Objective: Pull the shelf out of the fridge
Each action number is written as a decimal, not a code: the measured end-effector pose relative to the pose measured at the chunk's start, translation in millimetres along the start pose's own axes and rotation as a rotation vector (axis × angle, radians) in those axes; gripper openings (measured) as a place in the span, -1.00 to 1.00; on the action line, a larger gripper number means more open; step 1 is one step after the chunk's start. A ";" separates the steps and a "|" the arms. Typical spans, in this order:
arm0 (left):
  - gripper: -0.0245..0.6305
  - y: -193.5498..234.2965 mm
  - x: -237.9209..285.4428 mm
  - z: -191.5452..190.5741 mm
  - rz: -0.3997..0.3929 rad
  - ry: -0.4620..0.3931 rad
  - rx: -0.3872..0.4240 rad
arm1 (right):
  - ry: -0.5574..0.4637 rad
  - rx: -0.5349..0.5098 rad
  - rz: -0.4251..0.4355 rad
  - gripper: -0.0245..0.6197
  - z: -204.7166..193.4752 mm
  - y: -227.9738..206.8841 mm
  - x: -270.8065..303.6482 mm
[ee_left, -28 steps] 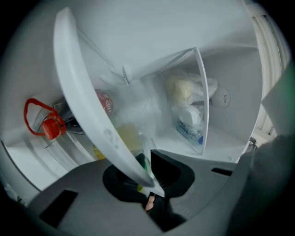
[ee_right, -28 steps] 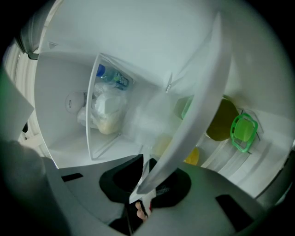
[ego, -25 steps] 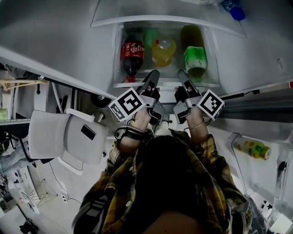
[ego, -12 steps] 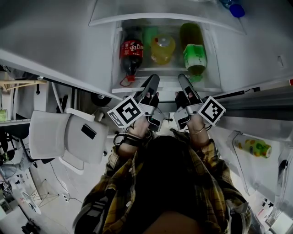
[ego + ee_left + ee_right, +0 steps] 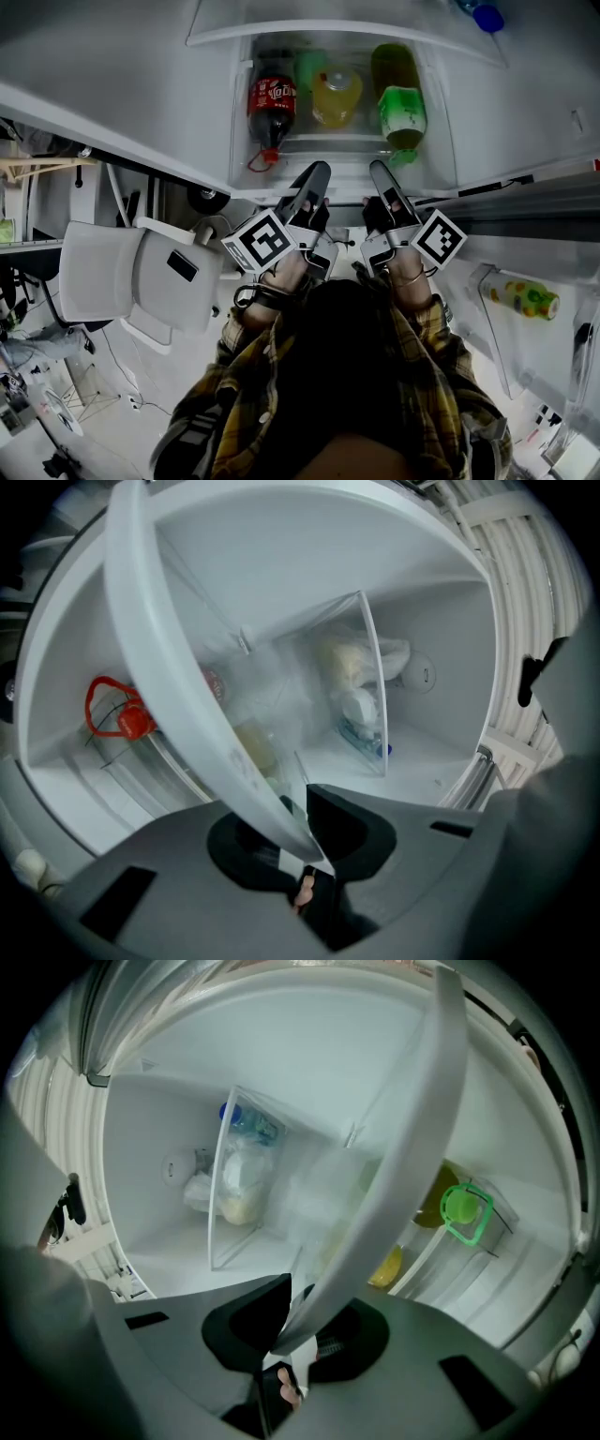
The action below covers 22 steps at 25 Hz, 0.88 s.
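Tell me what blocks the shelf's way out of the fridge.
Nothing visible does. The left gripper and the right gripper are both shut on the front rim of the shelf. The bottles lie on the shelf itself, not in front of it.

So the shelf [image 5: 345, 174] is a clear panel with a white front rim, sitting in the fridge with three bottles lying on their sides on it, all with necks pointing toward the front. On the left there's a cola bottle [image 5: 270, 105] with a red label, and its red cap [image 5: 128, 721] has a loose ring hanging off it, close to the rim. In the middle is a yellow bottle [image 5: 336, 97], lying a bit further back. On the right is a bottle with a green label [image 5: 401, 114] and a green cap [image 5: 461, 1206]. There's something pale green [image 5: 307, 70] behind the cola, too blurry to tell.
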<state>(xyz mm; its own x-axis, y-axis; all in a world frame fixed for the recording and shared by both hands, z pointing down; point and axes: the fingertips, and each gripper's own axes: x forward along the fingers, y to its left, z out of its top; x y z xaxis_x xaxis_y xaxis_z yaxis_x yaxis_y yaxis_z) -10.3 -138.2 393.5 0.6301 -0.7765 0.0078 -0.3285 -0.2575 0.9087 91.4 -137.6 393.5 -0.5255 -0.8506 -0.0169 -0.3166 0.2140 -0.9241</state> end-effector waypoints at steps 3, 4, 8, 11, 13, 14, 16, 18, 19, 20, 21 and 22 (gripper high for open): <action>-0.76 0.7 -7.0 -4.6 0.002 0.005 -0.006 | 0.004 -0.005 0.004 -0.73 -4.1 2.3 -5.7; -0.76 2.0 -9.6 -7.0 0.005 0.009 -0.009 | 0.004 -0.006 0.004 -0.73 -5.5 2.9 -7.8; -0.76 1.6 -18.1 -13.1 0.003 0.009 -0.014 | 0.005 -0.008 0.009 -0.73 -10.4 5.5 -15.6; -0.76 -1.4 -22.9 -15.9 -0.007 0.004 -0.021 | 0.007 -0.012 0.009 -0.73 -14.1 7.3 -20.4; -0.76 -2.2 -26.3 -19.6 -0.009 0.012 -0.011 | 0.008 -0.021 0.007 -0.73 -16.4 7.5 -25.1; -0.76 -2.6 -28.0 -21.6 -0.010 0.015 -0.008 | 0.009 -0.026 0.007 -0.73 -17.6 7.7 -27.4; -0.76 -3.5 -31.5 -23.6 -0.010 0.015 -0.010 | 0.011 -0.032 0.010 -0.73 -19.9 8.7 -31.2; -0.76 -5.2 -34.9 -23.7 -0.014 0.008 -0.018 | 0.010 -0.024 0.011 -0.73 -22.3 10.5 -33.6; -0.76 -6.3 -36.7 -23.8 -0.016 0.006 -0.019 | 0.009 -0.019 0.013 -0.73 -23.5 11.8 -34.6; -0.76 -7.2 -38.7 -24.1 -0.018 0.006 -0.019 | 0.009 -0.015 0.016 -0.73 -24.7 13.0 -35.7; -0.76 -7.7 -40.8 -24.7 -0.018 0.006 -0.019 | 0.009 -0.009 0.019 -0.73 -26.1 13.9 -36.7; -0.76 -7.9 -42.8 -25.7 -0.016 0.008 -0.018 | 0.008 -0.004 0.022 -0.73 -27.4 14.4 -38.0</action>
<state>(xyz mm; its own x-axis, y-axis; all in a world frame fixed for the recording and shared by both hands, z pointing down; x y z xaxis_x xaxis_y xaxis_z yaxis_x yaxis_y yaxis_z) -16.6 -88.2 396.7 0.6411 -0.7675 -0.0036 -0.3057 -0.2597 0.9160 85.2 -89.1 391.3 -0.5389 -0.8417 -0.0343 -0.3078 0.2346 -0.9221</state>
